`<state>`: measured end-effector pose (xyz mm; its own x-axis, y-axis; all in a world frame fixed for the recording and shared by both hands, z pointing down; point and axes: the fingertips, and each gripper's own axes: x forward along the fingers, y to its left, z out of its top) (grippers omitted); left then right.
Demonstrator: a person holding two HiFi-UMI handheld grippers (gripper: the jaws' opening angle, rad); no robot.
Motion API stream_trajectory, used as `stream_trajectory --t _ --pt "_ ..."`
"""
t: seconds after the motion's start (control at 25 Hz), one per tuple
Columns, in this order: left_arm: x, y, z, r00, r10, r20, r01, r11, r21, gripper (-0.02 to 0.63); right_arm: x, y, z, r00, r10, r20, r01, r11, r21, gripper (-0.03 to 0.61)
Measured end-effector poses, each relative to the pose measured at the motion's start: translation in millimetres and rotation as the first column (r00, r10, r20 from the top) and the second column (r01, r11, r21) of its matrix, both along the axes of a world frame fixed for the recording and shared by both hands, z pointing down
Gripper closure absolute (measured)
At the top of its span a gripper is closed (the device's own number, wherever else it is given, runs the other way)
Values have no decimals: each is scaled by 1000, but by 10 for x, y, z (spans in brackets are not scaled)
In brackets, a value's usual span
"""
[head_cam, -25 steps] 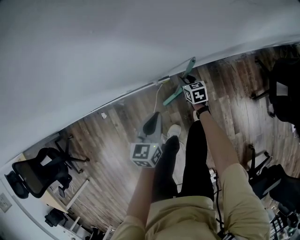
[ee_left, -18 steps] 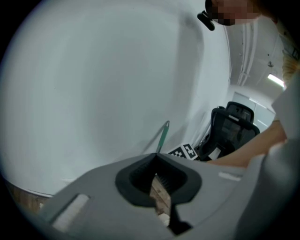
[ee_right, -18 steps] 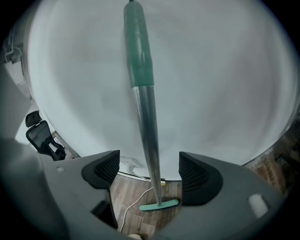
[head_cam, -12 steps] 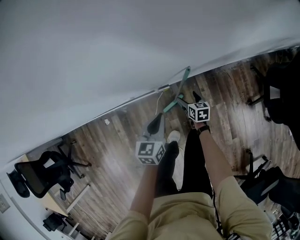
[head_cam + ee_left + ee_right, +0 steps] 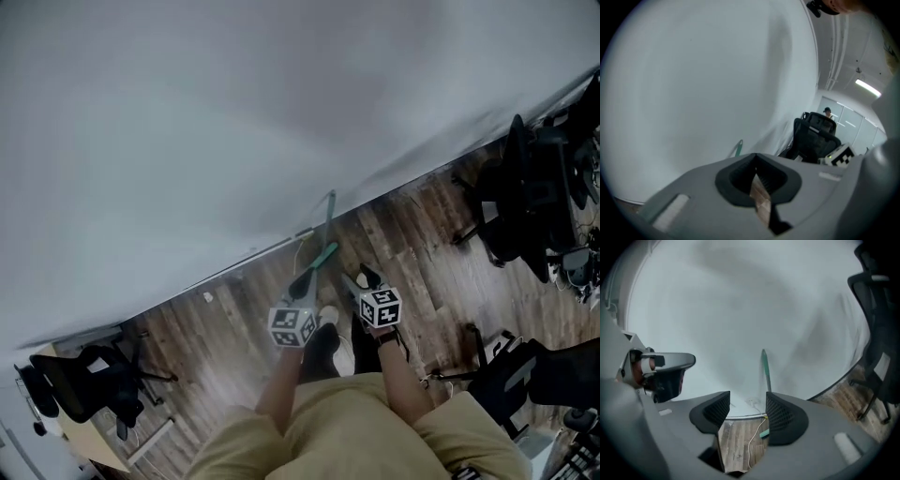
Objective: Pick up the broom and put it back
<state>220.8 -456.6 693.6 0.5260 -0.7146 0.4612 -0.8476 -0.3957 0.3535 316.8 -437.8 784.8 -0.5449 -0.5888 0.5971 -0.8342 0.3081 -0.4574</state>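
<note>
The broom (image 5: 325, 234) stands by itself against the white wall (image 5: 234, 122), its green handle up and its head on the wood floor. The right gripper view shows the handle (image 5: 765, 365) ahead, beyond the jaws. My right gripper (image 5: 747, 401) is clear of it; its jaws are closing with nothing between them, only floor showing in the gap. My left gripper (image 5: 756, 161) has its pads together and holds nothing, and the broom's handle tip (image 5: 737, 148) shows just past it. In the head view both grippers, left (image 5: 302, 284) and right (image 5: 361, 279), hang short of the broom.
A white cord (image 5: 752, 441) runs from the wall across the wood floor (image 5: 422, 225) beside the broom. Black office chairs stand at the right (image 5: 525, 187) and lower left (image 5: 66, 384). The person's legs and shoes (image 5: 328, 337) are below the grippers.
The right gripper has come away from the broom handle and both grippers have risen and drawn back. The broom now stands more upright against the wall.
</note>
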Motion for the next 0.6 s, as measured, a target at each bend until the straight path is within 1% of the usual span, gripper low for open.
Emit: stream_trajectory --t 0.04,0.08,0.12,0.16,0.24,0.32,0.44,0.6 --pt "54 0 -138 1000 8 -11 -8 1000 13 612 51 -34 -247 1000 8 -9 -7 999 39 338" --pt "94 -5 -281 1000 15 -21 -15 1000 27 612 95 -83 -488 1000 18 -16 -17 997 79 365" --pt "126 -17 -428 999 20 -30 -19 999 44 612 132 -139 -725 999 23 -25 -20 992 121 418" --pt "159 -33 -577 999 25 -36 -23 998 63 612 163 -192 -960 999 19 -38 -13 986 167 453" --pt "241 -71 -871 998 41 -40 -36 993 109 612 236 -276 -1415 998 5 -68 13 966 257 489" --pt "336 -105 -1154 997 63 -35 -56 985 161 612 349 -310 -1832 997 12 -74 14 943 332 571" --pt "453 -216 -1601 997 80 -17 -74 964 254 611 552 -352 -2399 998 45 -37 -25 905 425 574" --pt "676 -281 -2123 994 102 33 -107 916 386 612 849 -365 -2947 994 112 12 -102 850 516 574"
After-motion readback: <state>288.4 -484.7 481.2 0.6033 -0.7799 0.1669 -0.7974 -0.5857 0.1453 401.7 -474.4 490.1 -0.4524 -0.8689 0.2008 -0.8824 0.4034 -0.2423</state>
